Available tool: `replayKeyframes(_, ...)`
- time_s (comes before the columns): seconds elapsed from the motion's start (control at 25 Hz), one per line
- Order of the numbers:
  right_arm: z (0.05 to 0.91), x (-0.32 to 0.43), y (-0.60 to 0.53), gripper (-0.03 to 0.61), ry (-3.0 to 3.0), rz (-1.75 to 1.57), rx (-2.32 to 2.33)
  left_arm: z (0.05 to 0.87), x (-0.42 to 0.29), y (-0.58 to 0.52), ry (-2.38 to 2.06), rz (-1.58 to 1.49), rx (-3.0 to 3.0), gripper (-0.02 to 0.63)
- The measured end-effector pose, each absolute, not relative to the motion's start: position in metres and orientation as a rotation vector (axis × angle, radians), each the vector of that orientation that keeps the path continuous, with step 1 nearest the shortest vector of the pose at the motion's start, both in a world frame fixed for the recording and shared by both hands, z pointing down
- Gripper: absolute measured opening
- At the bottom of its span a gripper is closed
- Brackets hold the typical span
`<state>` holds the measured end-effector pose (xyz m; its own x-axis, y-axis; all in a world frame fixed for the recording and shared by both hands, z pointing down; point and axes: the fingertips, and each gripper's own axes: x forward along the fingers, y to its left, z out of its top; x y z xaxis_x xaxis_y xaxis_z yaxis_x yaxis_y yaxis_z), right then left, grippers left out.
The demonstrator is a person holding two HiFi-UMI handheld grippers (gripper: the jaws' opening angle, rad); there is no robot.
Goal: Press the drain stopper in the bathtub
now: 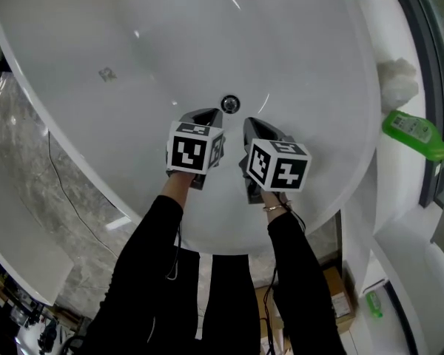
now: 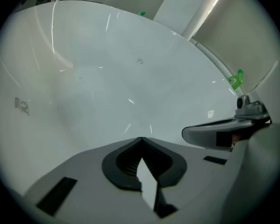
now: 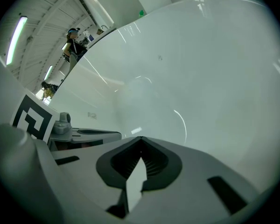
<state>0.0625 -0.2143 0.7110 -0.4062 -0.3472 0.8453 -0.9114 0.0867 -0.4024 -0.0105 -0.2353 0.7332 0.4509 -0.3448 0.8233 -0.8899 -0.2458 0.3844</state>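
A round chrome drain stopper (image 1: 230, 103) sits in the floor of the white bathtub (image 1: 118, 21). In the head view both grippers hang side by side over the tub, just on the near side of the stopper and apart from it. My left gripper (image 1: 209, 114) points toward it from the lower left, jaws shut and empty. My right gripper (image 1: 250, 123) points from the lower right, likewise shut and empty. The left gripper view shows its closed tip (image 2: 141, 139) over bare tub wall, with the right gripper (image 2: 214, 133) beside it. The right gripper view shows its closed tip (image 3: 141, 138). The stopper is hidden in both gripper views.
A green bottle (image 1: 413, 132) and a white lump (image 1: 397, 80) lie on the ledge at the tub's right. A small mark (image 1: 107, 73) shows on the tub wall. Left of the tub a thin cable (image 1: 66, 191) crosses marbled floor. A cardboard box (image 1: 340, 294) stands below.
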Motion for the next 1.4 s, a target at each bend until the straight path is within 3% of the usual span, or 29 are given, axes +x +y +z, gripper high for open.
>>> replayKeyframes(1.4, 0.633, 0.054, -0.175, 0.002, -1.897, 1.294, 1.265, 0.629, -0.031, -0.201, -1.078, 0.665, 1.893, 0.008)
